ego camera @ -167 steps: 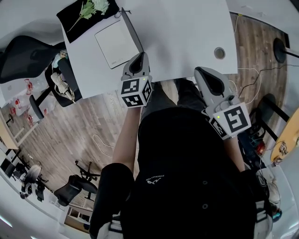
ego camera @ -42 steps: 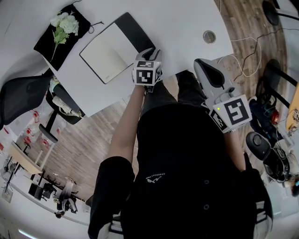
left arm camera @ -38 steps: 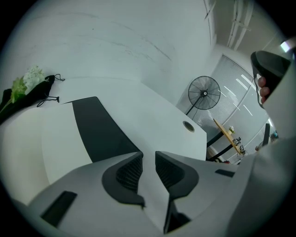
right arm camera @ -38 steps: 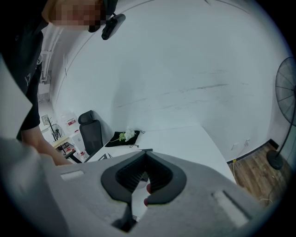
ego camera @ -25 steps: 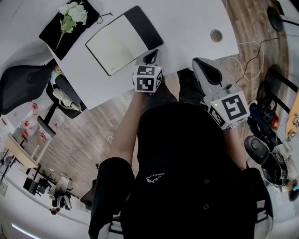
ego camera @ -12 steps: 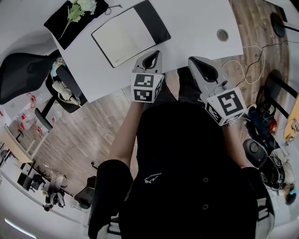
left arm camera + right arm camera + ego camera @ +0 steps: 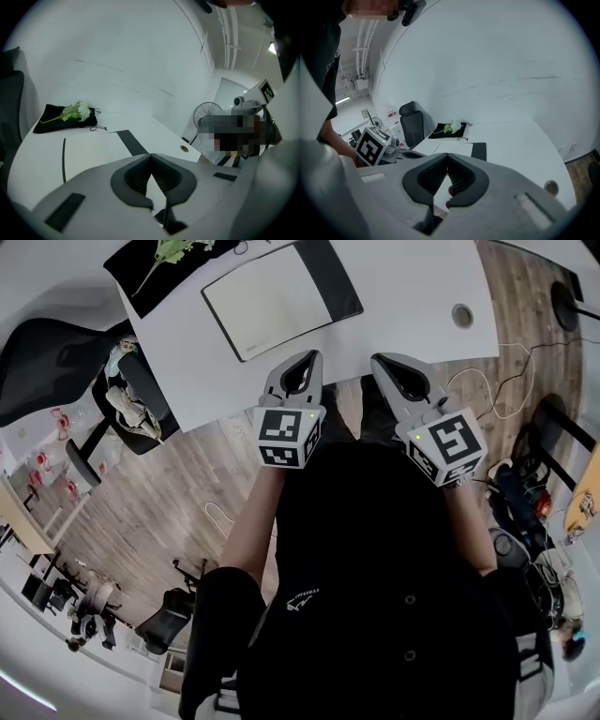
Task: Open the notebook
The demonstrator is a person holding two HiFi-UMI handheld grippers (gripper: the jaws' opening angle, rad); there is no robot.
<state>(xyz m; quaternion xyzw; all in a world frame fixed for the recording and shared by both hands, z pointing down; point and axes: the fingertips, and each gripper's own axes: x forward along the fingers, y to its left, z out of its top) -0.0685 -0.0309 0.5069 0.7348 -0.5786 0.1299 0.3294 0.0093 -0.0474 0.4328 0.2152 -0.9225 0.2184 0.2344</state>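
Note:
The notebook lies open and flat on the white table, a blank white page up and its black cover spread to the right. It also shows in the left gripper view as the notebook and in the right gripper view as the notebook. My left gripper hovers at the table's near edge, short of the notebook, shut and holding nothing. My right gripper sits beside it, also shut and empty. Seen from each gripper's own camera, the left gripper and right gripper have jaws that meet.
A black cloth with a white flower lies at the table's far left corner. A round cable hole sits at the right. A black office chair stands left of the table. Cables trail on the wooden floor to the right.
The left gripper has drawn back from the notebook's cover to the near table edge. The right gripper has moved closer to the left one. The cover, earlier upright, lies flat.

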